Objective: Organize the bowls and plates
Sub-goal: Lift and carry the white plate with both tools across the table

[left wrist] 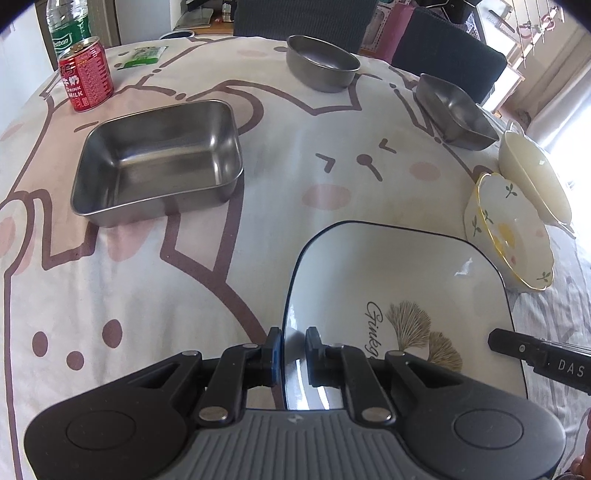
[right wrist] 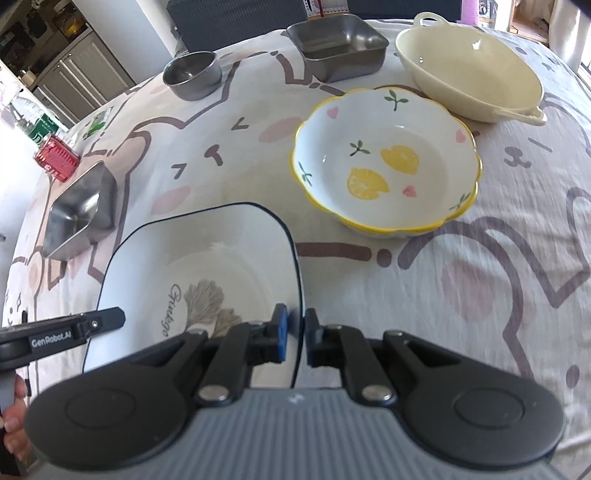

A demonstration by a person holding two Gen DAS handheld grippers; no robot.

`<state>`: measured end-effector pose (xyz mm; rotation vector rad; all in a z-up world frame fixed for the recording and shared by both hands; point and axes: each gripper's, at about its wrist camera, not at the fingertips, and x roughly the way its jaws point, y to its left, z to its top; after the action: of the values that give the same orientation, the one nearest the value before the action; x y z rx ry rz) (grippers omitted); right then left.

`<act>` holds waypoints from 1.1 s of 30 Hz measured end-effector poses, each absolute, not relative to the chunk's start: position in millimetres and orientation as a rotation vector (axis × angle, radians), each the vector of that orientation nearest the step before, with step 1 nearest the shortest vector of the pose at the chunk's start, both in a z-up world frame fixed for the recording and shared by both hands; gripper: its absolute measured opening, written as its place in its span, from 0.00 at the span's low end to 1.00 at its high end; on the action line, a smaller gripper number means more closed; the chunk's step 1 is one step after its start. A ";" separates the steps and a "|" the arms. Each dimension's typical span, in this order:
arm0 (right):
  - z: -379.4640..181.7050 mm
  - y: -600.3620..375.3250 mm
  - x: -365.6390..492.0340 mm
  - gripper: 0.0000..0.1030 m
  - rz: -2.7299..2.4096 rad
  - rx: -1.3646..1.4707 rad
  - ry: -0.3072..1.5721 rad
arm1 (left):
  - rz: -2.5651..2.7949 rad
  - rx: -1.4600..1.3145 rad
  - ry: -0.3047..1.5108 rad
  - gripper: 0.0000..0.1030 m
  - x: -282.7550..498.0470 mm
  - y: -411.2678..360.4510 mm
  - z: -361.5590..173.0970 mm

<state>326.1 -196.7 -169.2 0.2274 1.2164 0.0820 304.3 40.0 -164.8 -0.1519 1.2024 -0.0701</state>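
A square white plate (left wrist: 399,273) with a dark rim and a ginkgo print is held by both grippers. My left gripper (left wrist: 293,350) is shut on its left rim. My right gripper (right wrist: 293,338) is shut on its right rim, and the plate also shows in the right wrist view (right wrist: 199,258). A lemon-print bowl (right wrist: 384,162) sits right of the plate. A cream bowl with handles (right wrist: 469,62) sits behind it. A large steel tray (left wrist: 159,158), a round steel bowl (left wrist: 321,62) and a small square steel dish (left wrist: 456,110) stand on the table.
A red milk can (left wrist: 86,75) and a water bottle (left wrist: 68,26) stand at the far left. A green packet (left wrist: 142,55) lies near them. The table wears a cartoon-print cloth (left wrist: 147,295). Dark chairs (left wrist: 447,55) stand beyond the far edge.
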 end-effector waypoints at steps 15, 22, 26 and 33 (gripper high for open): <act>-167.8 -196.8 329.5 0.11 0.097 0.214 1.199 | -0.059 -0.147 1.218 0.19 311.6 39.4 -174.7; -170.2 -196.4 329.5 0.11 0.098 0.209 1.217 | -0.069 -0.143 1.222 0.19 311.1 39.7 -175.7; -171.3 -195.8 329.7 0.11 0.098 0.203 1.219 | -0.077 -0.136 1.221 0.18 310.5 39.3 -175.5; -177.3 -194.1 330.5 0.12 0.100 0.176 1.246 | -0.095 -0.140 1.212 0.18 309.5 40.2 -174.3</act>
<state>330.5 -194.1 -177.3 0.1762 1.2464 0.1005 309.5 40.2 -174.3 -0.1398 1.2117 -0.0952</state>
